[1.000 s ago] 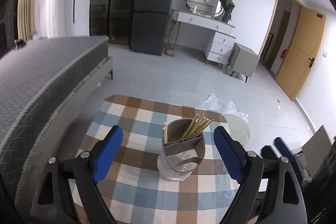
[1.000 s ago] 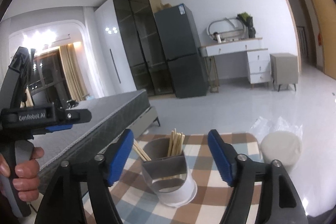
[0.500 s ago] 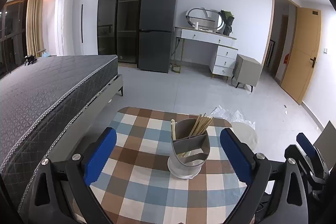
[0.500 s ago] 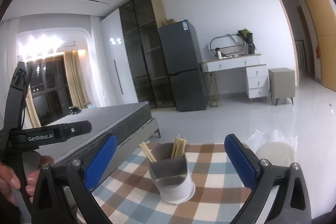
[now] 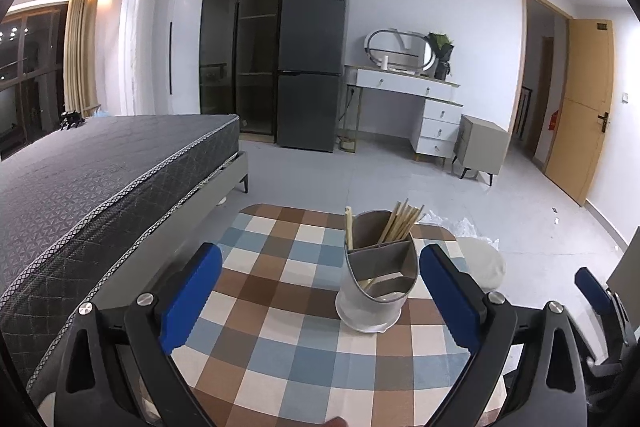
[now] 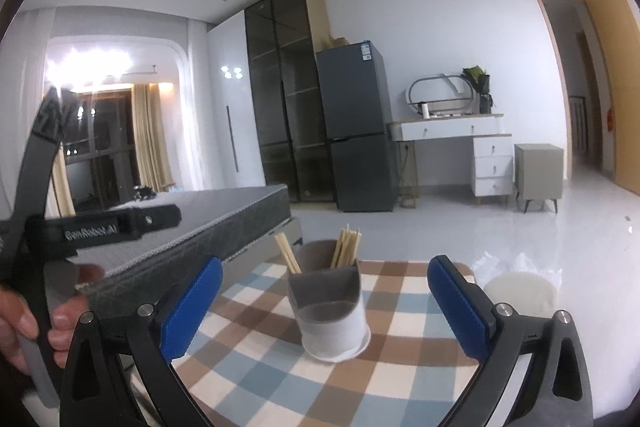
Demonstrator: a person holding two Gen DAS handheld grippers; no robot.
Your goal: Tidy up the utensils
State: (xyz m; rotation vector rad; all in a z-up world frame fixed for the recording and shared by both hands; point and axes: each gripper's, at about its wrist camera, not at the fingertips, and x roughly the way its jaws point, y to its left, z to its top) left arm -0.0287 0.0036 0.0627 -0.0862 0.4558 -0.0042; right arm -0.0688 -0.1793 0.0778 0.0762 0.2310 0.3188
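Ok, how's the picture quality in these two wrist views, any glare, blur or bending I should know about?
Left wrist view: sharp, strong fisheye bending at the dark rim, evenly lit, the utensil holder clear on the checked tablecloth. Right wrist view: ceiling lights blow out at left, the floor shines with glare, and the hand at the left edge is soft.

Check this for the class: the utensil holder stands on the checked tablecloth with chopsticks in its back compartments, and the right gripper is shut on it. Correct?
Not quite. In the right wrist view the right gripper is open, its blue pads well clear of the utensil holder. The rest holds: it stands on the checked tablecloth with chopsticks in the back compartments.
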